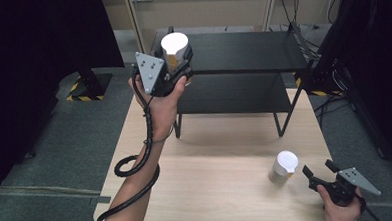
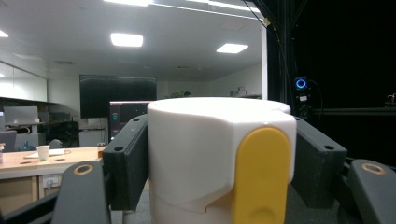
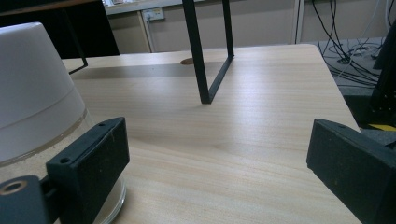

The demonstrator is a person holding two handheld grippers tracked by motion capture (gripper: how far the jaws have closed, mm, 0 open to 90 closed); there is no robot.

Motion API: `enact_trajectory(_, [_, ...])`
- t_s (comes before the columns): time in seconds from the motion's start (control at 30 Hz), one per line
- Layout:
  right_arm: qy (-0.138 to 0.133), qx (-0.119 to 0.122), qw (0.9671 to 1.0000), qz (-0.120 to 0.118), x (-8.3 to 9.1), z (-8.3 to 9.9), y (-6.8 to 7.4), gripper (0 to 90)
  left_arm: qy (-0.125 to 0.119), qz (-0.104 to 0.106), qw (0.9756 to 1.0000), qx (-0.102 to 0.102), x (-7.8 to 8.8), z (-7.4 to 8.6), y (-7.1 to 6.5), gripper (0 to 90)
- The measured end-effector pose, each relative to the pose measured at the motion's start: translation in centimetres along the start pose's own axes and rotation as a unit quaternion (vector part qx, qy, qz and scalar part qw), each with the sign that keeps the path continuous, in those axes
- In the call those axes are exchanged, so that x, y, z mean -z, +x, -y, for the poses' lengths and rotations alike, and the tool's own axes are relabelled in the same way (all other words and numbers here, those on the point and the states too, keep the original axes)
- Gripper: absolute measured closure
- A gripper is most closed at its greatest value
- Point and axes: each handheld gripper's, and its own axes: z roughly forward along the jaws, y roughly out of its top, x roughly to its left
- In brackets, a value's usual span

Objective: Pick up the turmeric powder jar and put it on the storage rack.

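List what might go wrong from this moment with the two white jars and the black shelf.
1. The left claw grips the raised jar by its white lid only; if the lid is loose, the body might drop.
2. That jar is close to the black shelf; it may knock the top board's edge.
3. The right claw, open, sits beside the second jar; a careless closing might tip it.

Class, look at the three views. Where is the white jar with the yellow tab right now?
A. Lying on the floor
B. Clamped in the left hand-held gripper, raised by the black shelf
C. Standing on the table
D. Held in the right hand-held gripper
B: the left hand-held gripper has both pads pressed on the white jar with the yellow tab, raised beside the black shelf.
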Motion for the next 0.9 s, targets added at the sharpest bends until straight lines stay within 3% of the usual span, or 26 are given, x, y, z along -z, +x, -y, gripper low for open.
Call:
enact_trajectory(0.43, [0.000, 0.002, 1.0000, -0.001, 0.0, 0.0, 0.0, 6.0, 0.009, -0.007, 0.9999, -0.008, -2.5, -1.7, 0.4, 30.6])
enact_trajectory(0.9, [0.000, 0.001, 1.0000, -0.001, 0.0, 0.0, 0.0, 6.0, 0.023, -0.019, 0.9995, -0.008, -4.3, -1.7, 0.6, 30.6])
